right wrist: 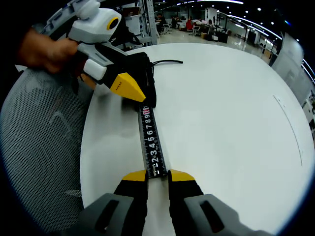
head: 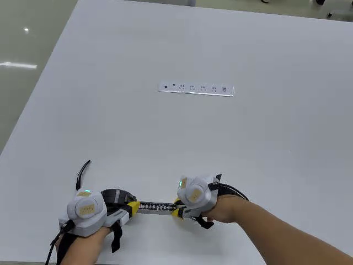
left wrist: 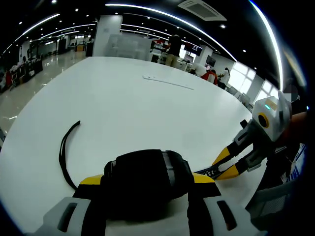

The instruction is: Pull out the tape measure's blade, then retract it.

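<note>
A black tape measure (head: 117, 197) lies near the table's front edge, and my left gripper (head: 127, 206) is shut on its case. In the left gripper view the case (left wrist: 146, 181) fills the gap between the yellow-tipped jaws. A short length of black numbered blade (right wrist: 150, 137) runs flat on the table from the case (right wrist: 141, 69) to my right gripper (right wrist: 157, 175), which is shut on the blade's end. The same stretch of blade (head: 157, 207) spans the two grippers in the head view, with my right gripper (head: 177, 211) at its right end.
A white power strip (head: 196, 89) lies across the middle of the white table (head: 248, 138). The tape measure's black strap (head: 81, 174) curls on the table left of the case. A grey mesh chair (right wrist: 39, 147) stands beside the table's edge.
</note>
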`<state>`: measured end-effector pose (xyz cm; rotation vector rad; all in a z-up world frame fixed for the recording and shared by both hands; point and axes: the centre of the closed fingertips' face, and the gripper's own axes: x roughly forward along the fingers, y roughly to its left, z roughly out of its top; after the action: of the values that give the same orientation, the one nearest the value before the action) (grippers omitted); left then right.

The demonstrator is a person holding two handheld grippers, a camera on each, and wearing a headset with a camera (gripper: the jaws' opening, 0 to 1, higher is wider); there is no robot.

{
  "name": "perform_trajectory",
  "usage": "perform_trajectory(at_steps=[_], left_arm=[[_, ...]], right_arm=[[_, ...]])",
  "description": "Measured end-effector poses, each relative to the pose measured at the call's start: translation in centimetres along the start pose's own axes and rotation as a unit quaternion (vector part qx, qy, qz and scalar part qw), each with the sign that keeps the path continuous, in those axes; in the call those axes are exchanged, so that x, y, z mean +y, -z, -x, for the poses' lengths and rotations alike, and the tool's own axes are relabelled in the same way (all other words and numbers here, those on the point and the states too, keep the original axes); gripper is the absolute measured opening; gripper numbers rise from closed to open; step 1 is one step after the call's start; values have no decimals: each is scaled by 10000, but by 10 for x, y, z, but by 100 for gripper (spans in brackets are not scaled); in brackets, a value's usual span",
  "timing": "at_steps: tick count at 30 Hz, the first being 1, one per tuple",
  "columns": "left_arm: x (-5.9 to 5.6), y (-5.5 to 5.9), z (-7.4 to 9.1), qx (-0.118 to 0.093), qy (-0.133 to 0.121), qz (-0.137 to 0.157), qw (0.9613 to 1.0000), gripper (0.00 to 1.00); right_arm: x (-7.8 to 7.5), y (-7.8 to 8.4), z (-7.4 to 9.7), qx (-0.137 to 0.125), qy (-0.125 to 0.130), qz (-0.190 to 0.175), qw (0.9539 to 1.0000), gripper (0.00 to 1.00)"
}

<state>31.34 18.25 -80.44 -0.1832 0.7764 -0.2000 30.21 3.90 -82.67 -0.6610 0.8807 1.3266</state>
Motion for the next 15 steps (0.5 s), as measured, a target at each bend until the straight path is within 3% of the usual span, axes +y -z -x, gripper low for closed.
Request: perform_trajectory(at_steps=[15], left_arm=[[-1, 0, 0, 1, 14, 18, 10000, 63]], right_arm=[[4, -9, -5, -51, -37, 43, 10000, 14]])
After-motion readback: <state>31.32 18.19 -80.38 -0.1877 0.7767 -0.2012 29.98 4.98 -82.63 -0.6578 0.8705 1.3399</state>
